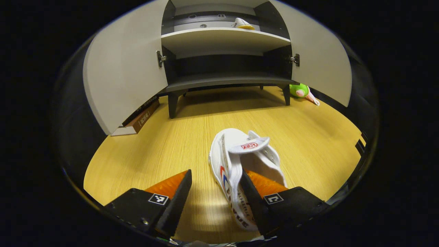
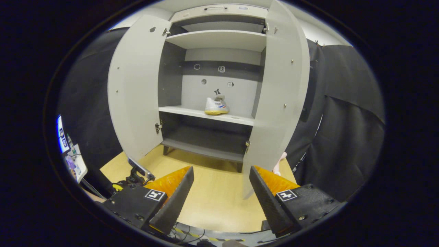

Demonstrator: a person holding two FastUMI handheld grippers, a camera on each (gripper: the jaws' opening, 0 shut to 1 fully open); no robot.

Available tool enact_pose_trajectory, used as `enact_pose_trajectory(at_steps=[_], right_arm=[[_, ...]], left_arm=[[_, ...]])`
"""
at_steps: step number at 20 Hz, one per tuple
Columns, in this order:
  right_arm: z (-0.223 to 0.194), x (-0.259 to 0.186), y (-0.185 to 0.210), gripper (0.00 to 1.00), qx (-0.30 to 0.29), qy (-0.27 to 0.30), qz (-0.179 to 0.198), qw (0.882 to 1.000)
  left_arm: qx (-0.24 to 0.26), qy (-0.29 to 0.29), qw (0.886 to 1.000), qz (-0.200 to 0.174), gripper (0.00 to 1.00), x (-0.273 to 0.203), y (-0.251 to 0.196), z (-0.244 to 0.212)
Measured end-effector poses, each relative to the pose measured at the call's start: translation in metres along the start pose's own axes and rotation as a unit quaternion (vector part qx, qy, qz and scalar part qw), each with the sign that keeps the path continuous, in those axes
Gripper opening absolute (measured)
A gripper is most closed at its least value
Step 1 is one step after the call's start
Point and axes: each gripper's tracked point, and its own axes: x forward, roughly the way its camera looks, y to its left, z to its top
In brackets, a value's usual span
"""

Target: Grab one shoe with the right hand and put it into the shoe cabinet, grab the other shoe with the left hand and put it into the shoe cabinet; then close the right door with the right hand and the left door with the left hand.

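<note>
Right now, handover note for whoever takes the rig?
Left gripper: open, fingers straddling one side wall of the white shoe on the wood floor, not closed on it.
Right gripper: open, holding nothing, facing the cabinet.
Done: one shoe on the middle shelf.
Left: grip and shelve the floor shoe, close right door, then left door.

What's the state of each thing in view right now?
left door: open
right door: open
shoe on the shelf: upright, placed
shoe on the floor: not yet gripped
left gripper: open, one finger inside the shoe
right gripper: open, empty
</note>
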Motion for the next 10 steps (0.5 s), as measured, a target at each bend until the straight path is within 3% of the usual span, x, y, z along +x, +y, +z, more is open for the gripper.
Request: enact_pose_trajectory(at_steps=[2, 4, 5, 6, 7, 9, 10], right_arm=[[-0.003, 0.004, -0.002, 1.0, 0.003, 0.005, -0.003, 1.0], [-0.006, 0.008, -0.003, 1.0, 0.006, 0.011, -0.003, 1.0], [-0.008, 0.009, -0.004, 1.0, 0.007, 0.012, -0.005, 1.0], [-0.007, 0.011, -0.005, 1.0, 0.007, 0.012, -0.005, 1.0], [-0.007, 0.012, -0.004, 1.0, 0.007, 0.011, -0.004, 1.0], [-0.006, 0.014, -0.003, 1.0, 0.009, 0.009, 0.001, 1.0], [-0.004, 0.016, -0.002, 1.0, 0.01, 0.009, 0.003, 1.0]], left_arm=[[-0.005, 0.005, 1.0, -0.002, 0.82, 0.01, -0.003, 0.0], [-0.007, 0.01, 1.0, -0.017, 0.69, 0.019, -0.011, 0.002], [-0.003, 0.013, 1.0, -0.023, 0.41, 0.019, -0.014, 0.005], [0.002, 0.011, 1.0, -0.026, 0.41, 0.022, -0.014, 0.007], [0.009, 0.011, 1.0, -0.006, 0.35, 0.024, -0.004, 0.008], [-0.005, 0.01, 1.0, -0.01, 0.18, 0.026, -0.002, 0.012], [-0.006, 0.023, 1.0, -0.003, 0.18, 0.024, 0.002, 0.011]])
